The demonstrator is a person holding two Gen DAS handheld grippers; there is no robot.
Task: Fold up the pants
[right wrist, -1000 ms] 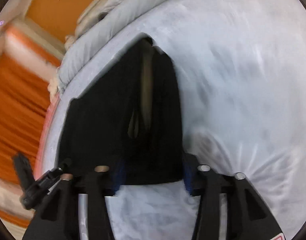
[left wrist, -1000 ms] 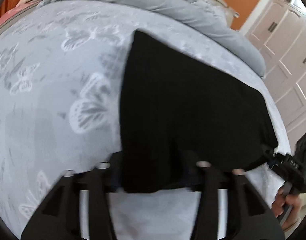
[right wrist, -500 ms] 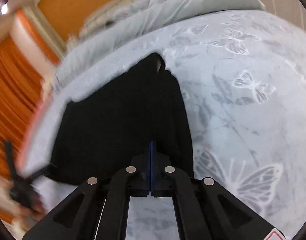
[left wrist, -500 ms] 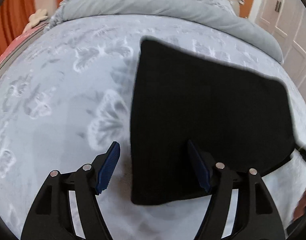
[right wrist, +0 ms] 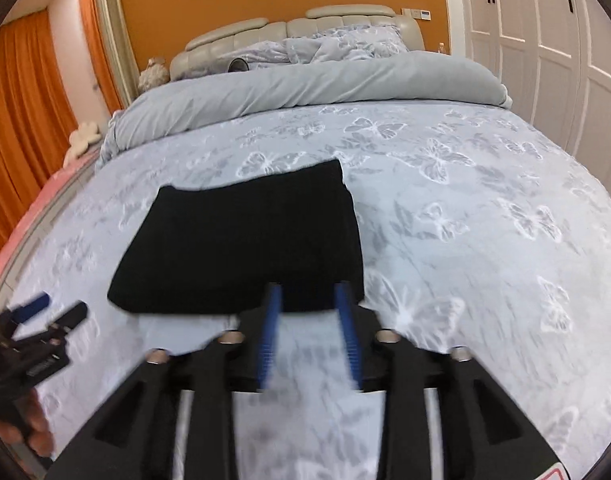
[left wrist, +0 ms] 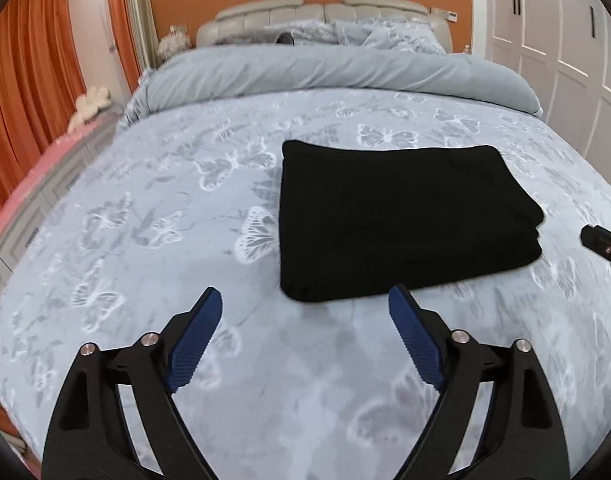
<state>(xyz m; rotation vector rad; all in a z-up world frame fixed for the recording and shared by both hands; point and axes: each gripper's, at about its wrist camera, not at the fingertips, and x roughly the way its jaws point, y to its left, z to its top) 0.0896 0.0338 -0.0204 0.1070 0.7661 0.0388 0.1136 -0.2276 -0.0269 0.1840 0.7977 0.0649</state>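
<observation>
The bed, covered in a pale butterfly-print sheet, carries a rolled grey duvet along its head edge. Black pants lie folded in a flat rectangle near the bed's middle. The left gripper hangs near their front edge, its jaws opening wide with nothing between. The right gripper, blurred, is opening too, empty.

No text, label, brand or number can be read in either view. The black body of the left gripper, seen at the edge of the right wrist view, carries a small pale marking, too blurred to make out.
</observation>
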